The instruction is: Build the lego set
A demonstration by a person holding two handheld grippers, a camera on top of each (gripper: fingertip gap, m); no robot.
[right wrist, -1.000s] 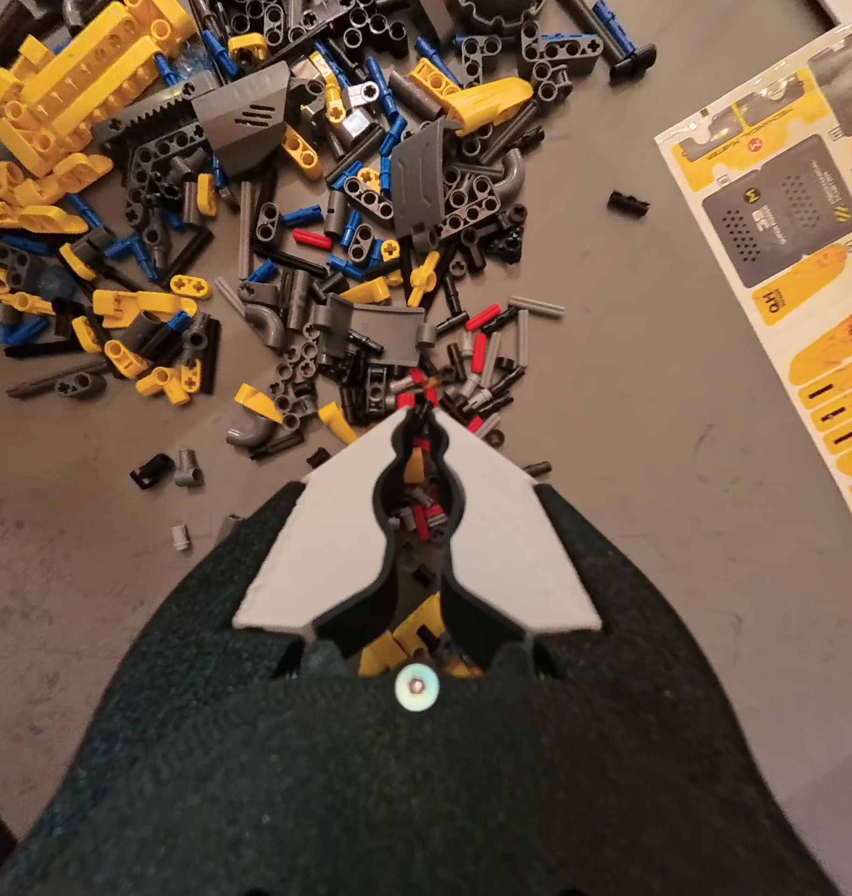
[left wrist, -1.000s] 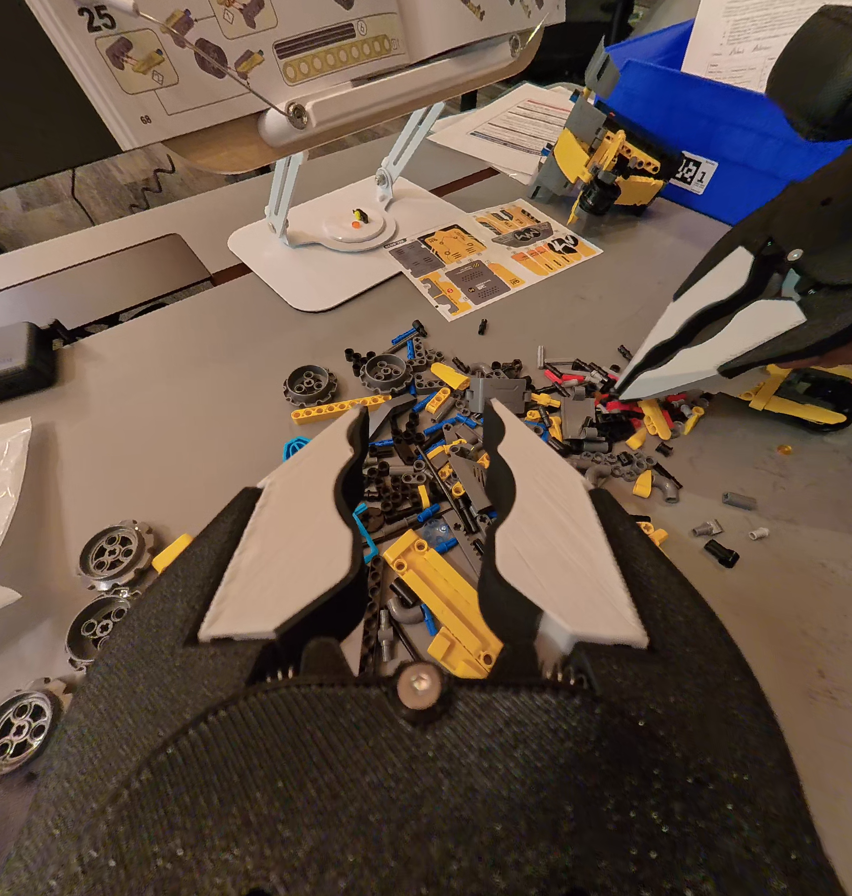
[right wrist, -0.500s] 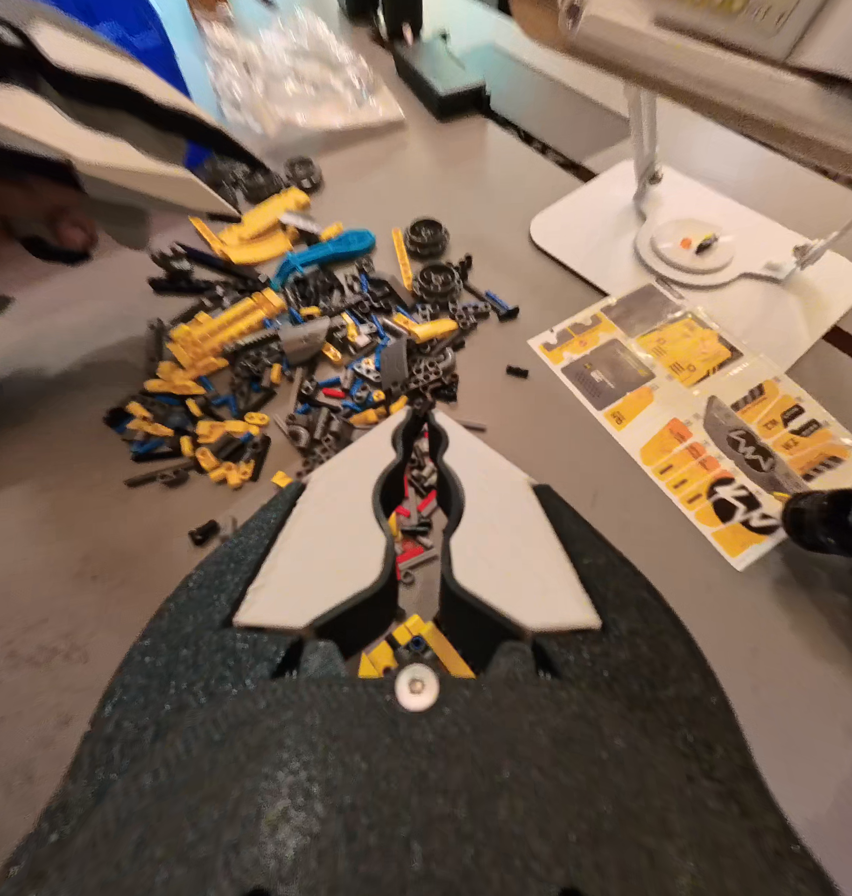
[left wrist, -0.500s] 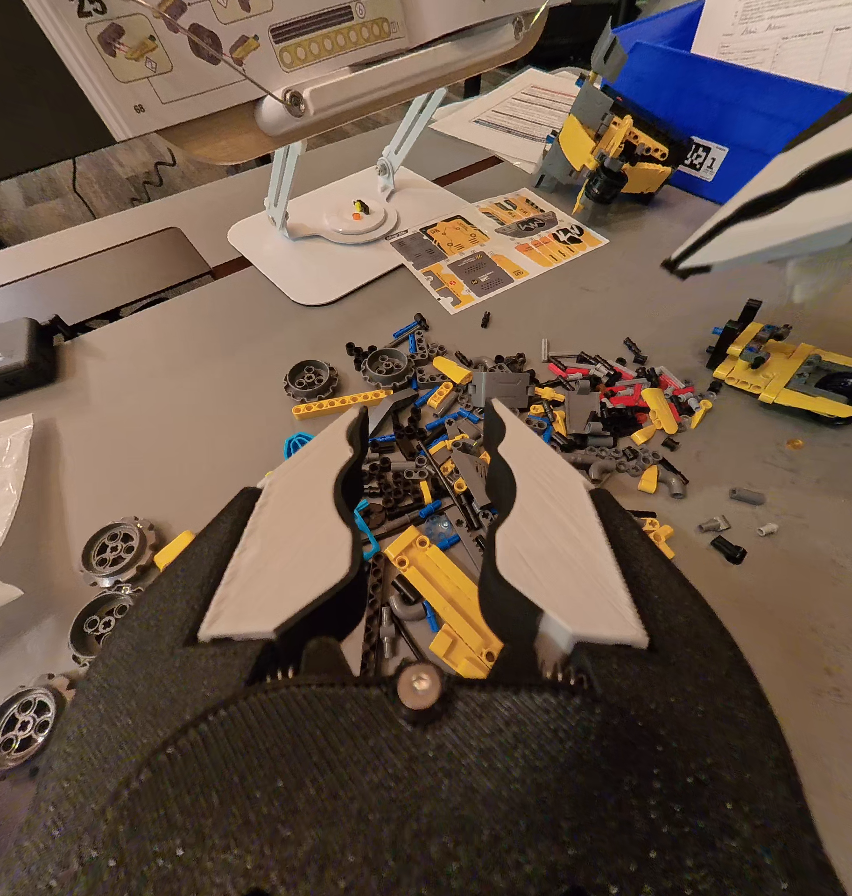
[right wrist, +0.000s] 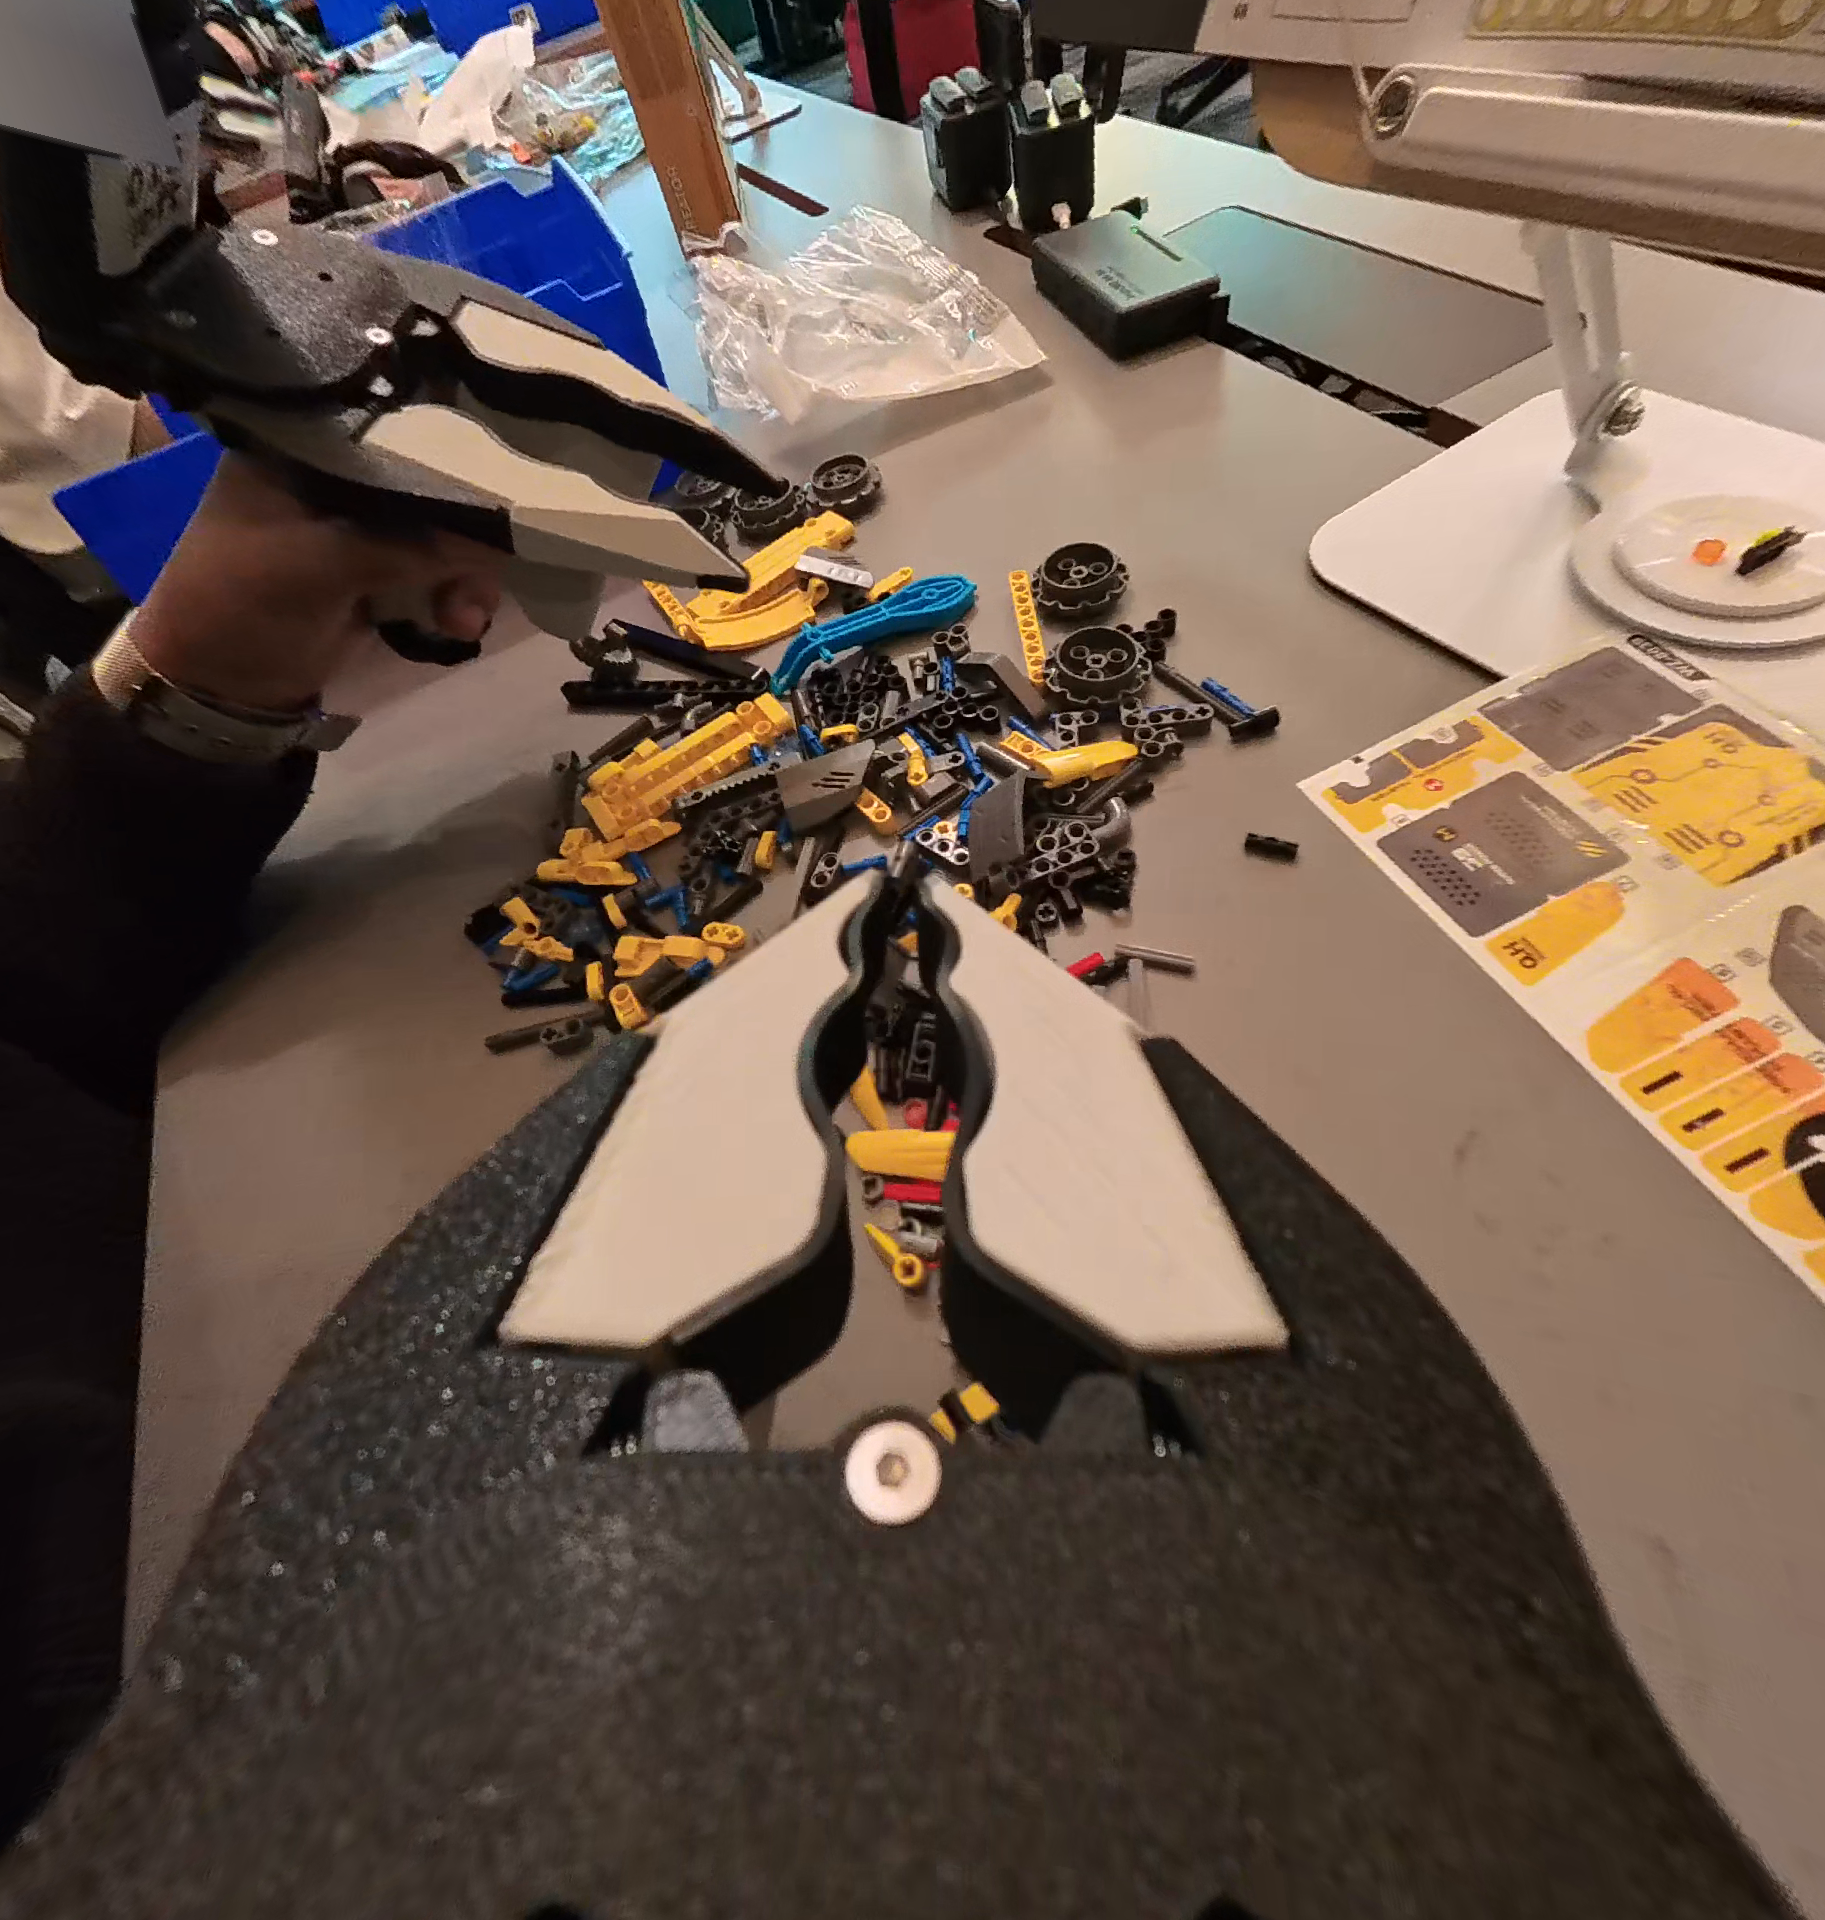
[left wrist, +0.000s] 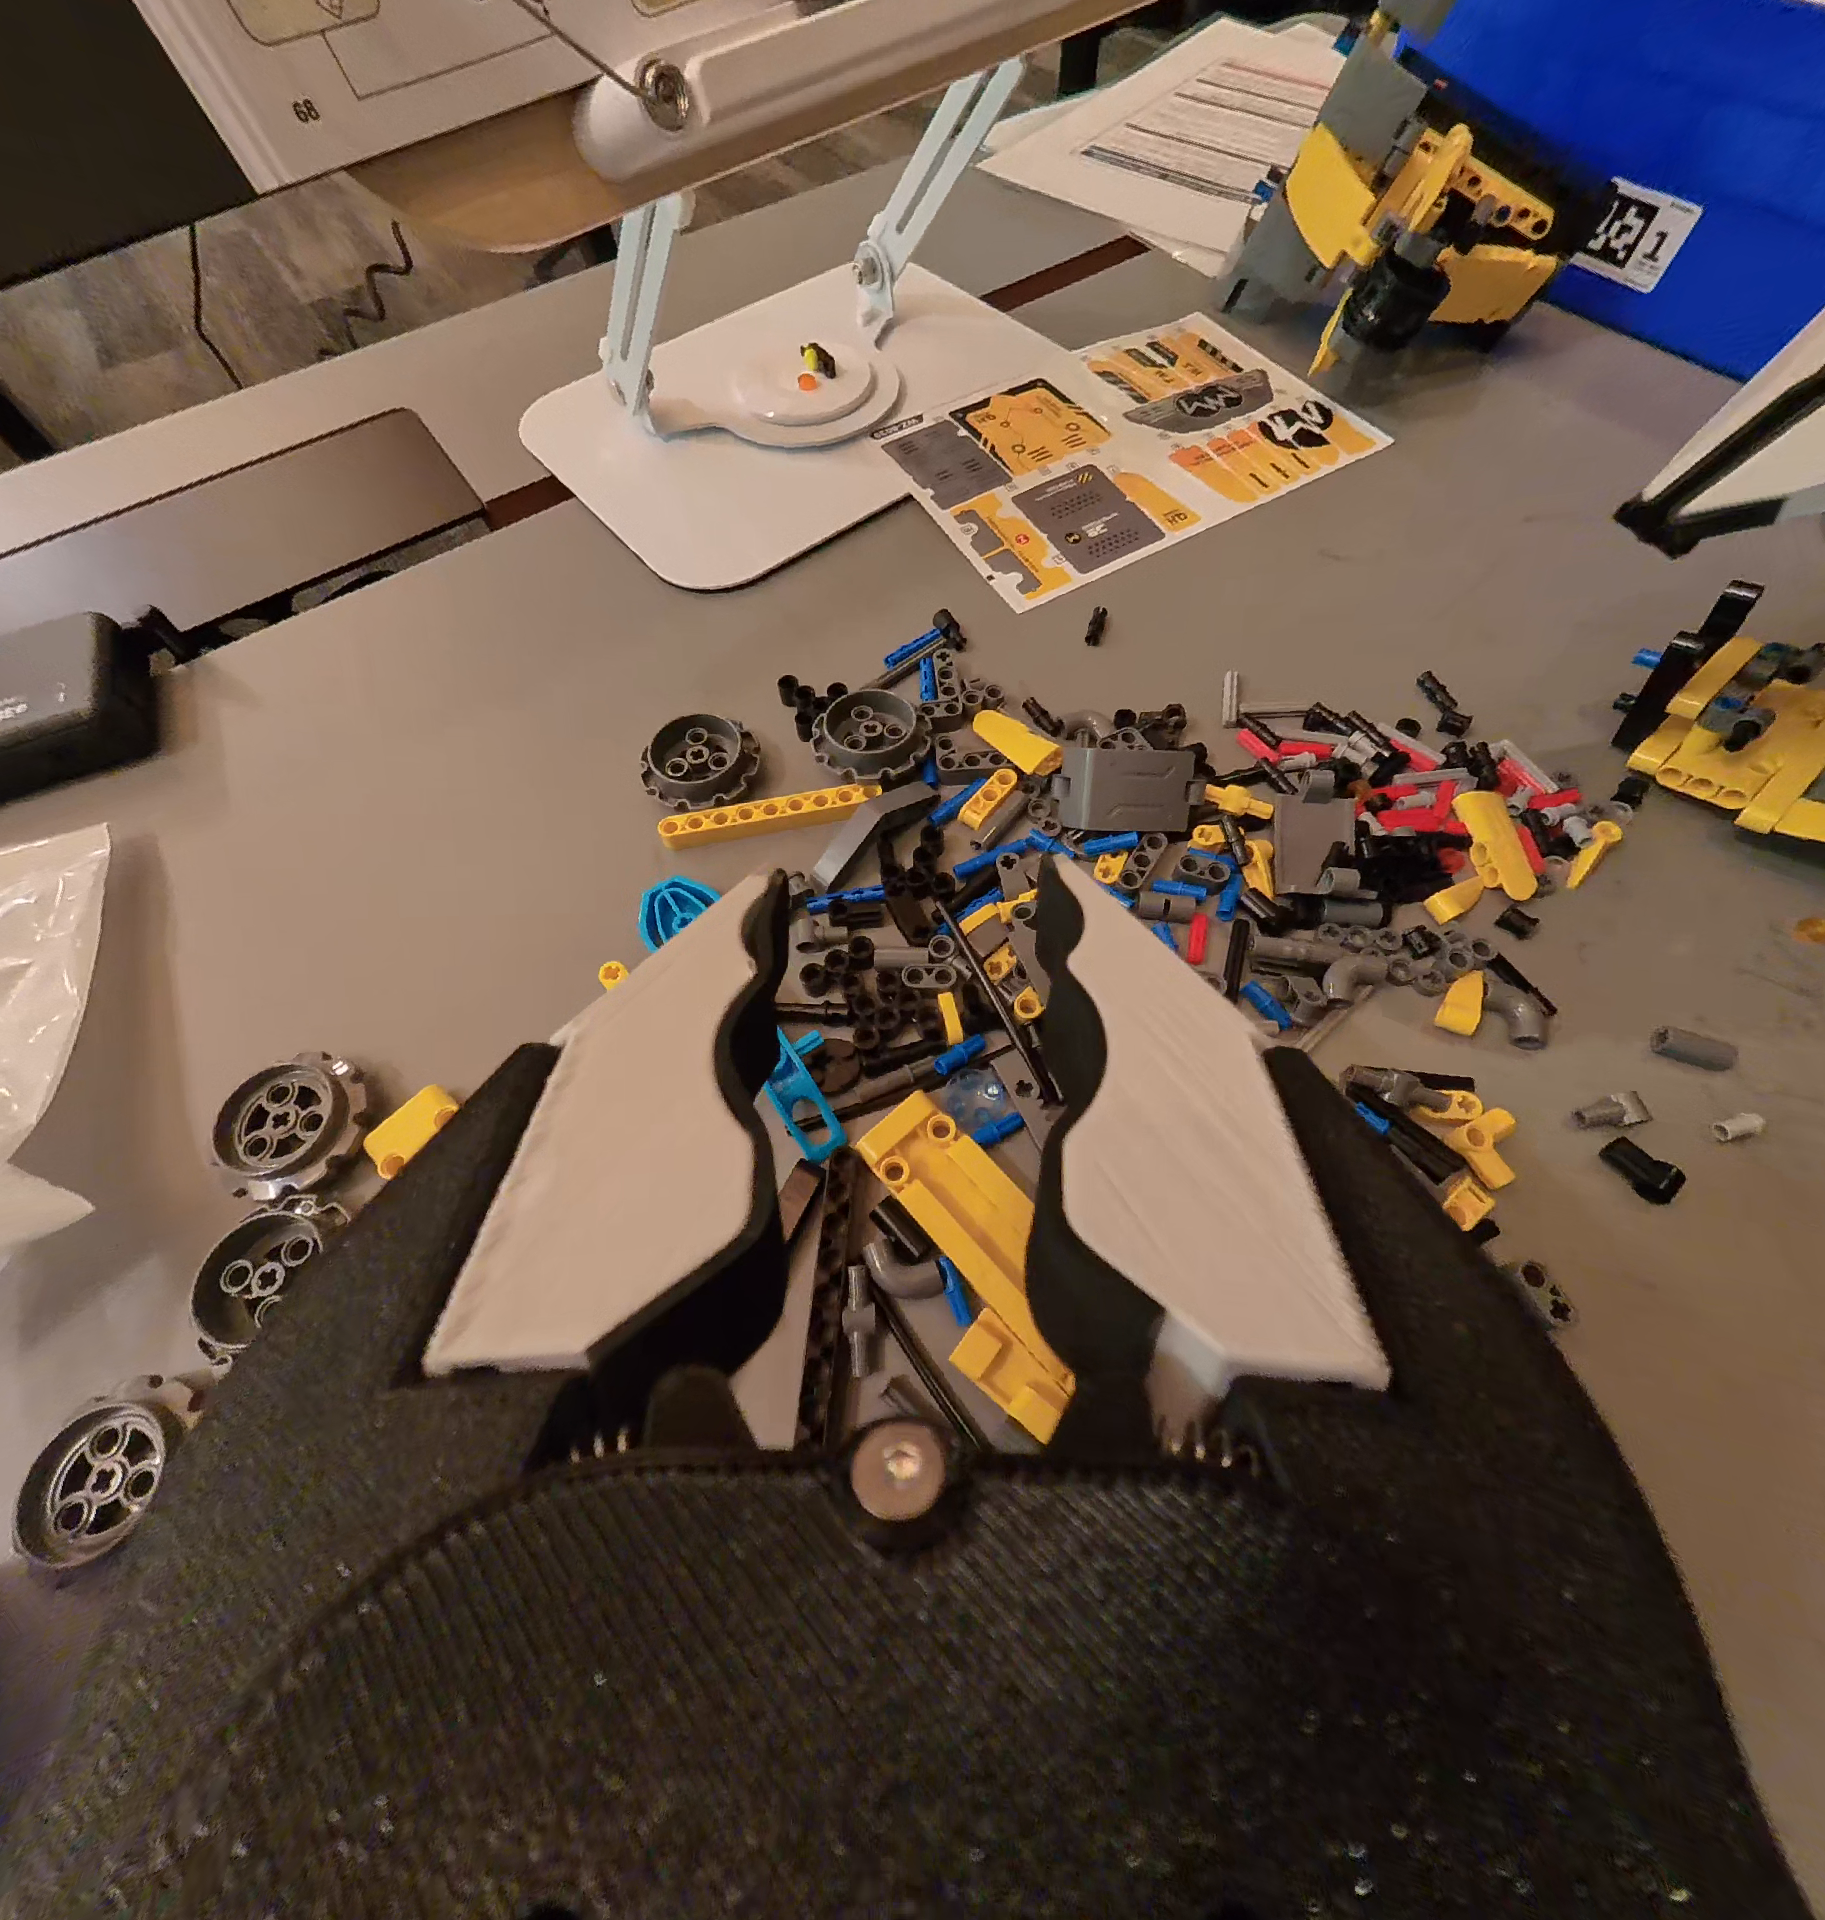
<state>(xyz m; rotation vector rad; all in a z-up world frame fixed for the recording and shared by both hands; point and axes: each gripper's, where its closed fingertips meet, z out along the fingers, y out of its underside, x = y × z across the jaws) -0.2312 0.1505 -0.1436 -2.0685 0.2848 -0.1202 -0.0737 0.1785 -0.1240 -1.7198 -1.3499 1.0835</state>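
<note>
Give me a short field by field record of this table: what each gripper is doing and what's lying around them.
left gripper: open, empty, above the pile of small yellow, black, blue and red plastic building pieces
right gripper: shut on a small thin black piece, raised over the pile
surface: grey table
near left gripper: three silver spoked wheel hubs
beyond pile: yellow and grey sticker sheet, white stand base
far right: partly built yellow model
</note>
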